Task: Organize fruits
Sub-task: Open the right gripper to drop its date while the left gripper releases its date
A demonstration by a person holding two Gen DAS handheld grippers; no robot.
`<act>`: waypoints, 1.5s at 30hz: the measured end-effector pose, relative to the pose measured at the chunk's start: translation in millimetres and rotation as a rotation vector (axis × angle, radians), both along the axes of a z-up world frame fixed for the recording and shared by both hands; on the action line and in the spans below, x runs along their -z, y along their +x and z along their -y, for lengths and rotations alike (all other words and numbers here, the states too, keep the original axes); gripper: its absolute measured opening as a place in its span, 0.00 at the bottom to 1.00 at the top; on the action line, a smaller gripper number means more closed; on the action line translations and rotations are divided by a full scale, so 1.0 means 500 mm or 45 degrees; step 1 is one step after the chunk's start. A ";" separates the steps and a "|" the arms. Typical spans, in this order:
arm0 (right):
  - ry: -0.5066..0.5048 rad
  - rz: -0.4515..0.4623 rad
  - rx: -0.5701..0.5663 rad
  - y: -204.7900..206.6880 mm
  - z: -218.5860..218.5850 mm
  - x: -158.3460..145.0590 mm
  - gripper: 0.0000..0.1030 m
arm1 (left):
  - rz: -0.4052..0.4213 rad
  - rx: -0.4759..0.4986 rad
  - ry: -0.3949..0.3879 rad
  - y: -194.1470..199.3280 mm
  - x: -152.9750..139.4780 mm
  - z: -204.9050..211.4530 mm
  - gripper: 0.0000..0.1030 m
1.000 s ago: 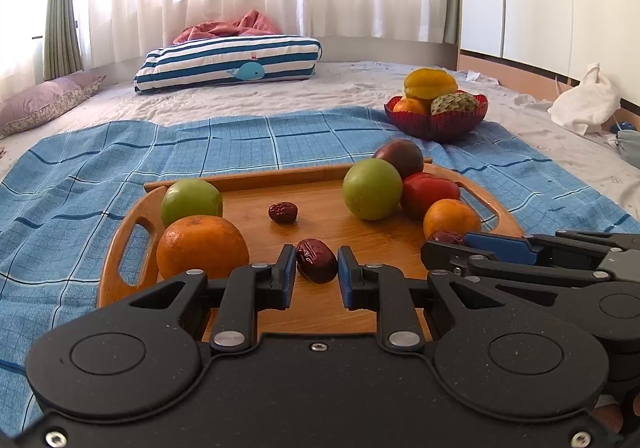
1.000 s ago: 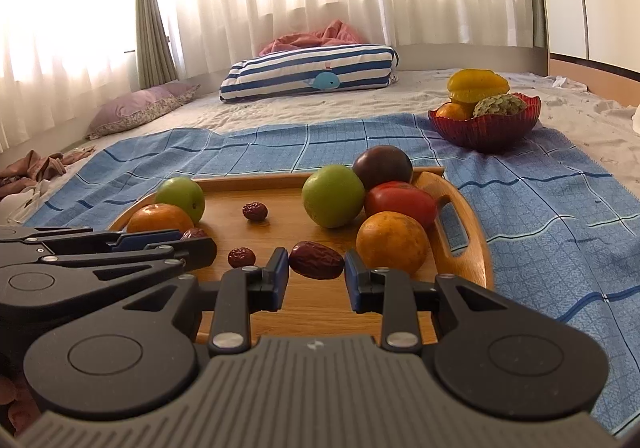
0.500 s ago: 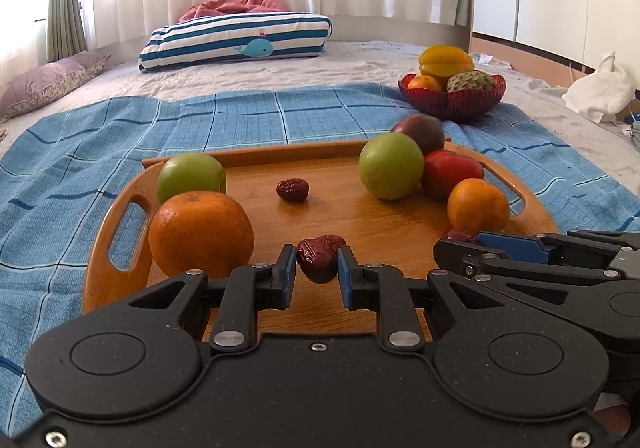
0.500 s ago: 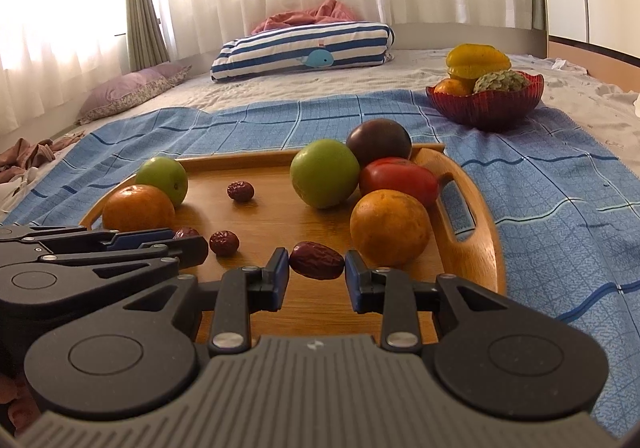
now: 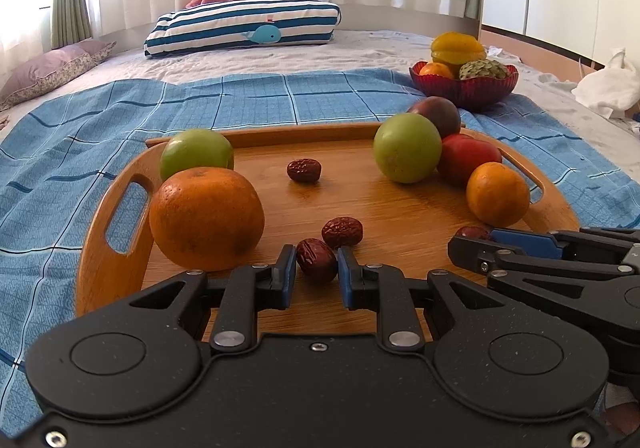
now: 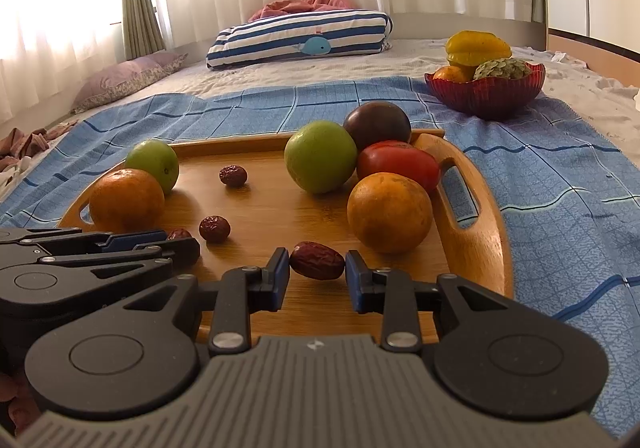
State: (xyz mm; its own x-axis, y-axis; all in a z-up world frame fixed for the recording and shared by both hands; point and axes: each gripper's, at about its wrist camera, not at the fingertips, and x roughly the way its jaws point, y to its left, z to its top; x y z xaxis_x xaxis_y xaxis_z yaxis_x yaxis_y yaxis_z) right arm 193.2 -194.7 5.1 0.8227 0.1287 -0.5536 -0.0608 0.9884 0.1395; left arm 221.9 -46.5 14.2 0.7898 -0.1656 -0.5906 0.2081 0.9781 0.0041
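A wooden tray [image 5: 120,248] lies on a blue checked blanket. My left gripper [image 5: 316,262] is shut on a wrinkled red date [image 5: 317,267], low over the tray's near side. Just behind it lies a loose date [image 5: 342,232], with an orange [image 5: 206,217] to the left. My right gripper [image 6: 317,266] is shut on another red date [image 6: 317,267], close to an orange [image 6: 389,211]. Each gripper shows side-on in the other's view: the right gripper [image 5: 472,244] and the left gripper [image 6: 176,244]. Two green fruits, a red fruit and a dark purple one also sit on the tray.
A red glass bowl [image 5: 464,89] with a star fruit, a custard apple and an orange stands on the blanket beyond the tray's right end. A striped pillow [image 5: 244,25] lies at the back. A white cloth [image 5: 608,87] is far right. A third loose date [image 5: 304,170] sits mid-tray.
Both grippers have sunk toward the tray, each still holding its date. The fruit on the tray looms larger, and the loose date behind the left gripper has come into view.
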 end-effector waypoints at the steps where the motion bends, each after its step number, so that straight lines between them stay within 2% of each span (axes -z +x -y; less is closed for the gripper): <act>1: -0.001 -0.002 0.001 0.001 0.000 0.000 0.37 | -0.001 -0.001 -0.003 0.001 0.000 -0.001 0.21; 17: -0.028 -0.009 -0.002 0.009 -0.005 0.007 0.38 | -0.006 -0.015 -0.002 0.010 0.009 -0.004 0.21; 19: -0.030 -0.010 -0.003 0.010 -0.005 0.007 0.41 | -0.006 -0.017 -0.001 0.010 0.009 -0.004 0.21; 29: -0.042 -0.009 -0.004 0.010 -0.010 0.008 0.43 | -0.004 -0.019 0.002 0.011 0.008 -0.002 0.21; 33: -0.040 -0.009 -0.004 0.010 -0.010 0.006 0.52 | -0.006 -0.020 -0.001 0.011 0.008 -0.002 0.21; 45: -0.058 0.007 0.002 -0.007 -0.012 -0.010 0.60 | -0.001 -0.028 -0.013 -0.005 -0.006 -0.009 0.41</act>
State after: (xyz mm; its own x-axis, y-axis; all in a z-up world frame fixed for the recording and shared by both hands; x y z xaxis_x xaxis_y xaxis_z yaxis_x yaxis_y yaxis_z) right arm 189.8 -188.6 10.1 0.8258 0.1025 -0.5545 -0.0601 0.9937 0.0943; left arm 219.6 -42.2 17.3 0.7929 -0.1543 -0.5895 0.1869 0.9824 -0.0058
